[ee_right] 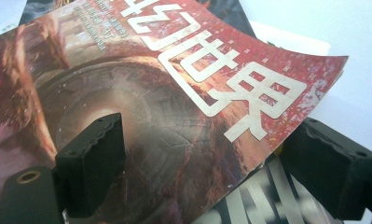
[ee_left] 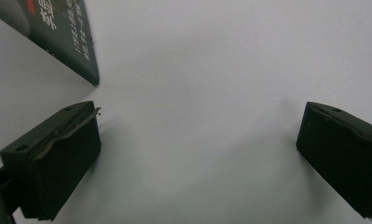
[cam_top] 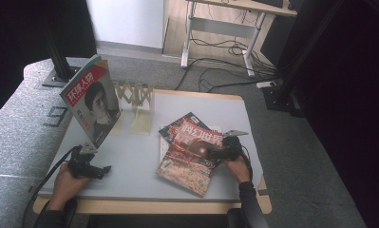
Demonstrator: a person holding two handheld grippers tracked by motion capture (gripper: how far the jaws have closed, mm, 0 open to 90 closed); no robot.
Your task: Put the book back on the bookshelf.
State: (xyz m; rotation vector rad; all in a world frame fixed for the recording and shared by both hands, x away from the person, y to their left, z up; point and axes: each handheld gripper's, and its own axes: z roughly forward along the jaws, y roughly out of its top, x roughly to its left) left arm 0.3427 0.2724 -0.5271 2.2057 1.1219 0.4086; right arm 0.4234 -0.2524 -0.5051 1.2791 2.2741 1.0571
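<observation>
Red is the colour of the top magazine (cam_top: 191, 153), which lies on the pale table (cam_top: 130, 161) on a small pile. I count three magazines in all: the red one, a dark one (cam_top: 183, 121) under it that peeks out at the far side, and one more (cam_top: 93, 99) with a face on its cover. White paper (ee_right: 286, 39) also sticks out under the pile. There is one stand (cam_top: 136, 102) (light wood, with a criss-cross back) and there are two grippers.

The red magazine lies to the right of the stand and nearer to the person. Its long side runs from the far right to the near left, a bit slanted. Its big white title is at the far end. In the right gripper view its right corner curls up off the pile.

The face magazine stands up and leans, just to the left of the stand.

The right gripper (cam_top: 221, 153) is at the right edge of the red magazine. Its jaws are spread wide, one over the cover and one past the lifted edge, and they do not pinch it.

The left gripper (cam_top: 100, 171) is left of the stand, near the front of the table, close to the face magazine's bottom corner. Its jaws are spread wide too, with bare table between them.
</observation>
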